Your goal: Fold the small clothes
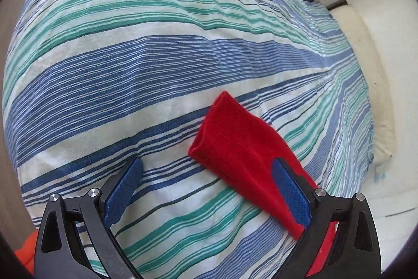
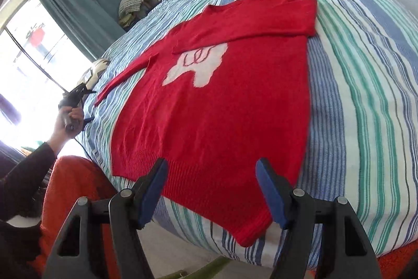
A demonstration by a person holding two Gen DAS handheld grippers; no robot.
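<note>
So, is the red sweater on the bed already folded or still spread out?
Partly folded. The red sweater lies flat on the striped bedspread; one sleeve is folded across the chest, the other sleeve still extends outward.

Knit wool on woven cotton
Red sweater (image 2: 222, 106) matt, ribbed hem at six o'clock; striped bedspread (image 2: 365, 96) finely crinkled cloth

The left wrist view looks steeply down, close over the bed (image 1: 130, 75) beside one sleeve (image 1: 235, 143). The right wrist view looks from the sweater's (image 2: 222, 109) hem across it. Both share bed and sweater.
</note>
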